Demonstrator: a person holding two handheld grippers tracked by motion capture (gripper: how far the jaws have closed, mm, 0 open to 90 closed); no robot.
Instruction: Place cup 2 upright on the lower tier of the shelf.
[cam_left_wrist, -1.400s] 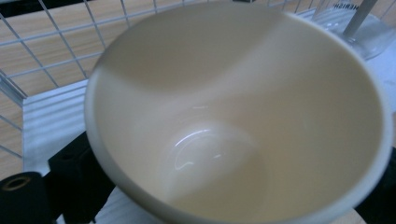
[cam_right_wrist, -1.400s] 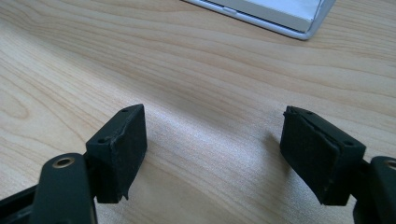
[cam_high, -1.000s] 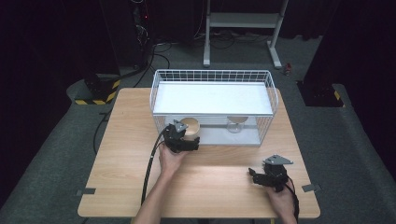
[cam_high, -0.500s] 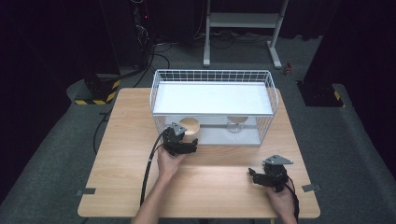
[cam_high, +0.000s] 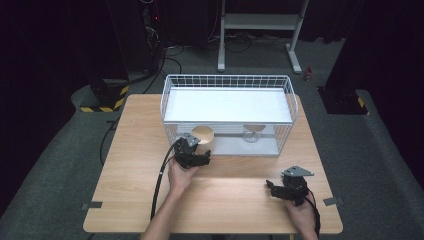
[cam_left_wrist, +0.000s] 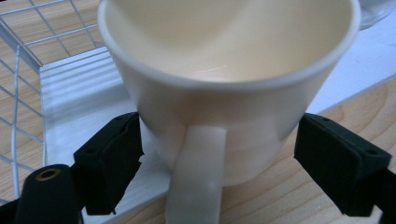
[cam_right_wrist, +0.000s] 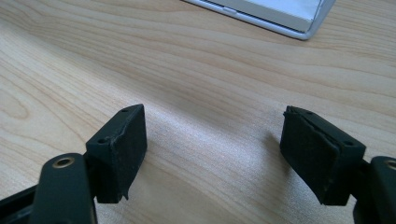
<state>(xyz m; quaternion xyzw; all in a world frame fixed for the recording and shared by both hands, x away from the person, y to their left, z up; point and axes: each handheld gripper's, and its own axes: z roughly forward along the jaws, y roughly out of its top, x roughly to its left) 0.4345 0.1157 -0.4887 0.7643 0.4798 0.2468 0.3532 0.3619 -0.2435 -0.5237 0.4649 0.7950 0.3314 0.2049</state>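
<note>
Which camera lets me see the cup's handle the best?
The left gripper view. There the cream cup sits close up, its handle facing the camera between the open black jaws. In the high view the cup is small, by the wire basket, its handle hidden behind the left gripper.

The cup (cam_left_wrist: 224, 93) is seen as cream-white, inside and out, with a handle of the same colour. The wire basket (cam_high: 172, 97) is white, in a square grid pattern, with a white tray floor (cam_high: 225, 105). The table (cam_high: 135, 150) is shown in light wood with a wavy brown grain. Both the left tool (cam_high: 194, 152) and the right tool (cam_high: 280, 189) are black; a grey plate is noted on each. The floor (cam_high: 365, 150) is dark grey.
</note>
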